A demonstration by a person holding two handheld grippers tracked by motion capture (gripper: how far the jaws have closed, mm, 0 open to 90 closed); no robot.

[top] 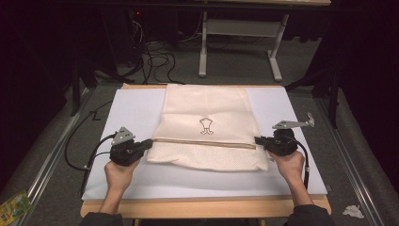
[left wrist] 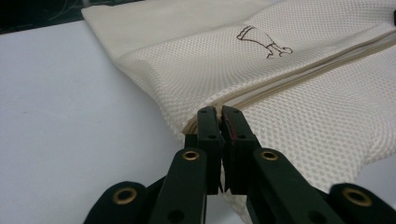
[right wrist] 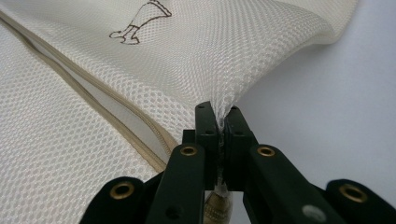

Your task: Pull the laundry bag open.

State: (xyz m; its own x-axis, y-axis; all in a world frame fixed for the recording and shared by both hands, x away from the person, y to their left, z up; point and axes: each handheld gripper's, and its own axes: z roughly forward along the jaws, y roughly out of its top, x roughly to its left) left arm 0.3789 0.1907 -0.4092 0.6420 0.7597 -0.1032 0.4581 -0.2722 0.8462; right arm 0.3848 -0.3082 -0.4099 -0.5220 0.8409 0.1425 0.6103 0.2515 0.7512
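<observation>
Centre of high view: cream mesh bag (top: 207,127) flat on white sheet (top: 127,113) | left gripper (top: 149,142) clamps its left zipper end, right gripper (top: 257,140) its right edge | floor cables (top: 155,59) upper left, table legs (top: 203,47) beyond | nothing obstructs | emblem (top: 205,125) too small to read

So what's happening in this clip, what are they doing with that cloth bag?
A person holds a cream mesh laundry bag by both ends of its zipper line on a white-covered table. The left gripper is shut on the bag's left edge, the right gripper pinches the mesh at the right edge. The bag lies flat between them.
</observation>
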